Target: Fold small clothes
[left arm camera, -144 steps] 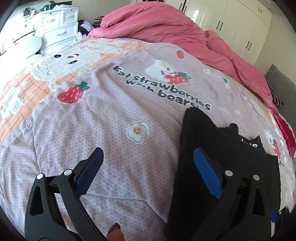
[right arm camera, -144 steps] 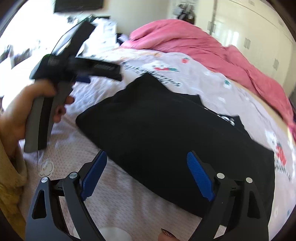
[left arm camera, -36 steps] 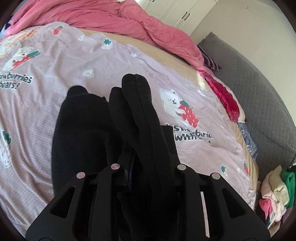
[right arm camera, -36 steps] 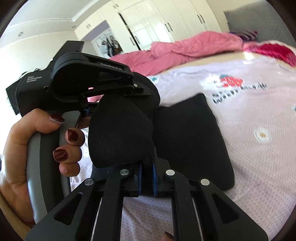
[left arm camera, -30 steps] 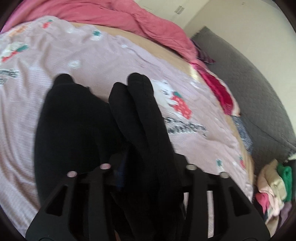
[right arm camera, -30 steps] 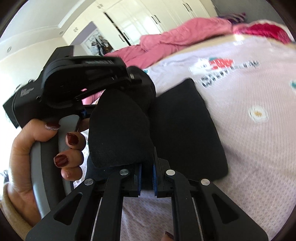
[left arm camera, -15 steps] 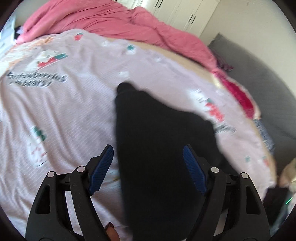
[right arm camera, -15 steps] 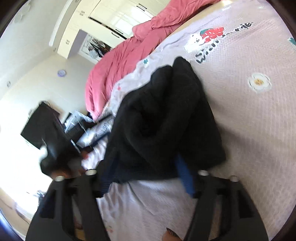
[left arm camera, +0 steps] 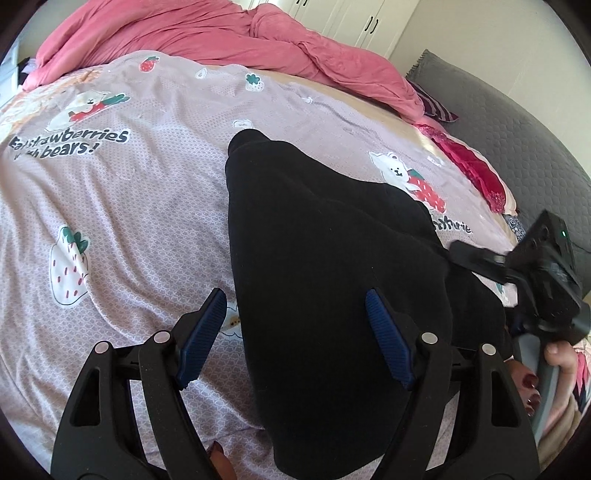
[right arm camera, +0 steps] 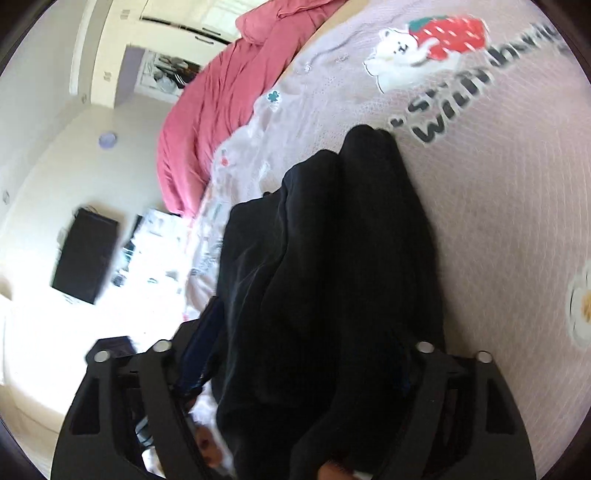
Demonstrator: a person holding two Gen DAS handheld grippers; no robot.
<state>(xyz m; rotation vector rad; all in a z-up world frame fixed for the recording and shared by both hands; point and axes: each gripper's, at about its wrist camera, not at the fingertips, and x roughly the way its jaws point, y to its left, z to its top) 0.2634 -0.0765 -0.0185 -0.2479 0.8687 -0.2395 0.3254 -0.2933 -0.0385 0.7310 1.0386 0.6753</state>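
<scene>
A black garment [left arm camera: 325, 243] lies folded in a long bundle on the lilac strawberry-print bedspread [left arm camera: 122, 192]. My left gripper [left arm camera: 295, 339] is open above its near end, blue pads apart, holding nothing. The right gripper's body [left arm camera: 543, 266] shows at the far right of the left wrist view, in a hand. In the right wrist view the black garment [right arm camera: 343, 266] fills the space between the fingers of my right gripper [right arm camera: 303, 354]; the jaws stand wide apart, with the cloth draped over them and hiding the pads.
A crumpled pink duvet [left arm camera: 221, 33] lies along the far side of the bed. A grey sofa [left arm camera: 517, 129] and red cloth [left arm camera: 472, 166] are at the right. White wardrobes [left arm camera: 354, 14] stand behind. A dark screen [right arm camera: 85, 254] hangs on the wall.
Both grippers, shut on the garment a second ago, have opened. The garment has dropped onto the bed as a folded bundle. My left gripper has pulled back from it.
</scene>
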